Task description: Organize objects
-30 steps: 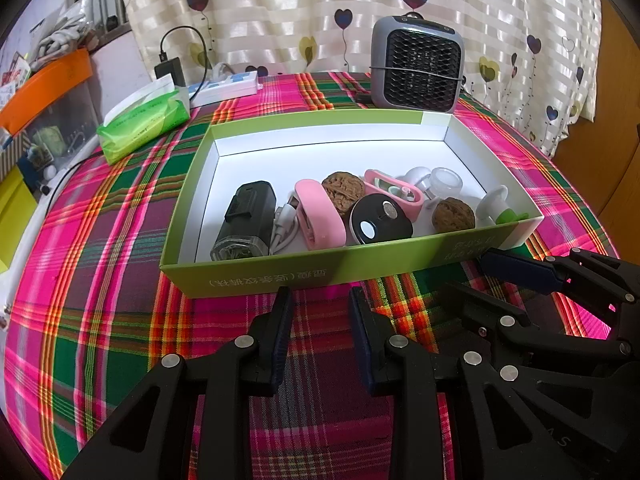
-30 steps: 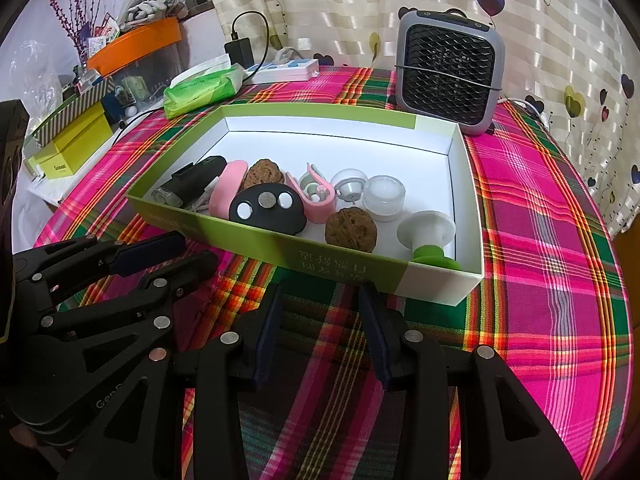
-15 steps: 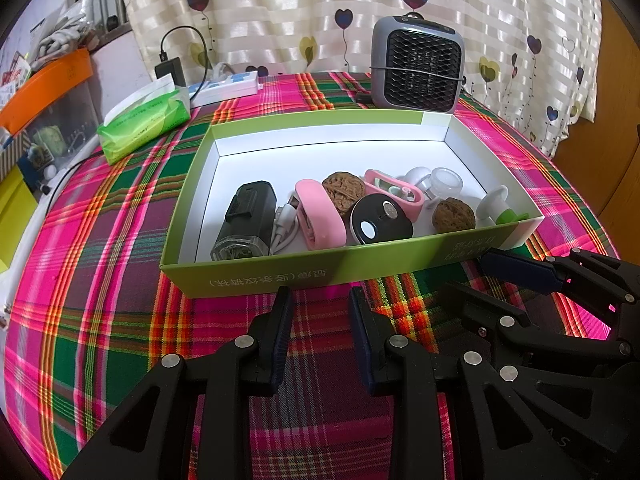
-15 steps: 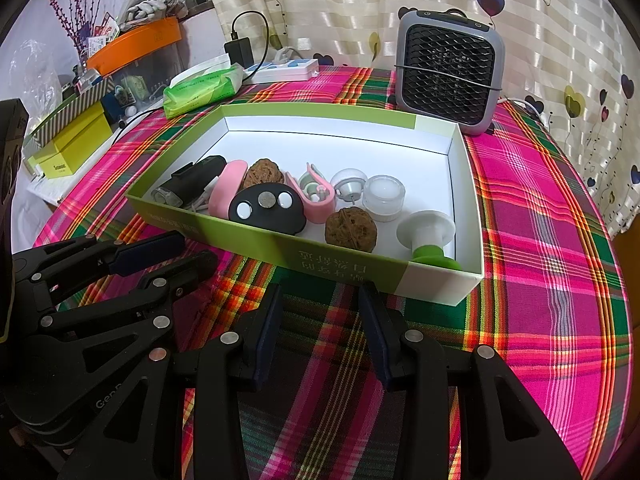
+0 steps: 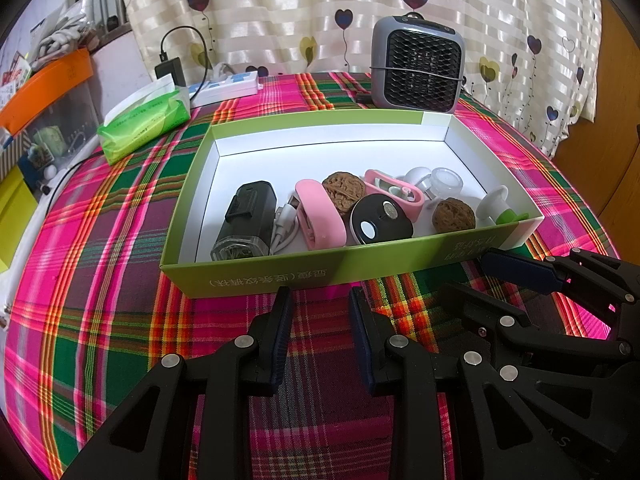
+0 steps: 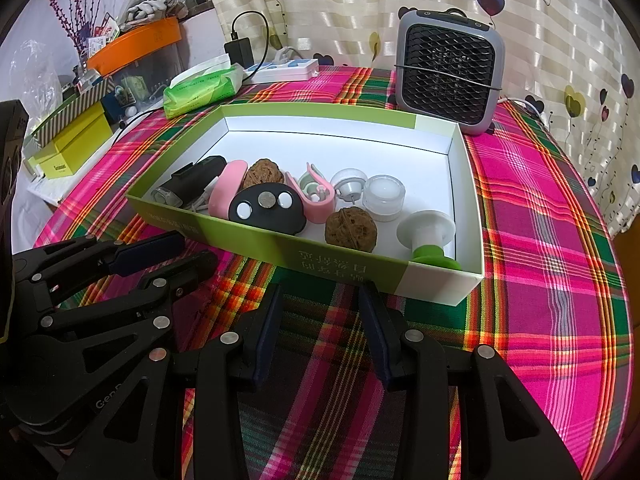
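Note:
A green box with a white inside (image 5: 320, 118) (image 6: 320, 110) sits on the plaid tablecloth. Along its near wall lie a black bike light (image 5: 246, 220), a pink case (image 5: 320, 214), two walnuts (image 5: 343, 192) (image 6: 351, 228), a black oval device (image 6: 266, 208), a pink clip (image 5: 396, 192), clear little jars (image 6: 384, 196) and a white-and-green stopper (image 6: 428, 236). My left gripper (image 5: 318, 296) (image 6: 198, 248) hovers open just before the box's front wall, holding nothing. My right gripper (image 6: 321, 292) (image 5: 464, 276) stands beside it, also open and holding nothing.
A grey fan heater (image 5: 418, 70) stands behind the box. A green tissue pack (image 5: 146, 120), a power strip with a charger (image 5: 228, 86), an orange-lidded bin (image 5: 44, 80) and a yellow box (image 6: 70, 148) crowd the far left. A curtain hangs behind the table.

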A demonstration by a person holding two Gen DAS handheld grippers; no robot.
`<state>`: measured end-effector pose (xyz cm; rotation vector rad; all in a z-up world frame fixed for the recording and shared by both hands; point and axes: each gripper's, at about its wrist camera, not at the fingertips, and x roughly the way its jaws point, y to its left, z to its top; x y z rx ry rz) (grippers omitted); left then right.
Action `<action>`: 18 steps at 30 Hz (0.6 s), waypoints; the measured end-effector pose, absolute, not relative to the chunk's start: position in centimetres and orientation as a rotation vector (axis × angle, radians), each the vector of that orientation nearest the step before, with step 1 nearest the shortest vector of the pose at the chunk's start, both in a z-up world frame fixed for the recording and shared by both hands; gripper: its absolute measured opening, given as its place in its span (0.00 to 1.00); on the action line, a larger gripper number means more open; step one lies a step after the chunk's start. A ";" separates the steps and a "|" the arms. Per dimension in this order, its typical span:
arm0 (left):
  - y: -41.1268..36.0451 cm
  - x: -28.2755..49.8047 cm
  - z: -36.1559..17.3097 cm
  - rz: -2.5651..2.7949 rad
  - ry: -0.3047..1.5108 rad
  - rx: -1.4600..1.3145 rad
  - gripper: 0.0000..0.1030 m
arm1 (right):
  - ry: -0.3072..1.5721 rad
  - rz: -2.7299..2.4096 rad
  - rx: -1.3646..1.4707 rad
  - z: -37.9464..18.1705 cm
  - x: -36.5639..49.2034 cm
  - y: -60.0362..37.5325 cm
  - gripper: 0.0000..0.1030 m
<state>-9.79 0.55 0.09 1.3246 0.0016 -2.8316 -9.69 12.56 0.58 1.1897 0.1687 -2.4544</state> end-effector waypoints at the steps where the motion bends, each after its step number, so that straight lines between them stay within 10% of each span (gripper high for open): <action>1: 0.6 -9.8 0.1 -2.832 0.001 1.325 0.26 | 0.169 -2.455 1.190 0.6 -9.7 12.6 0.40; 18: 0.6 -9.8 0.1 -2.832 -0.001 1.325 0.26 | 0.162 -2.452 1.190 0.6 -9.8 12.5 0.40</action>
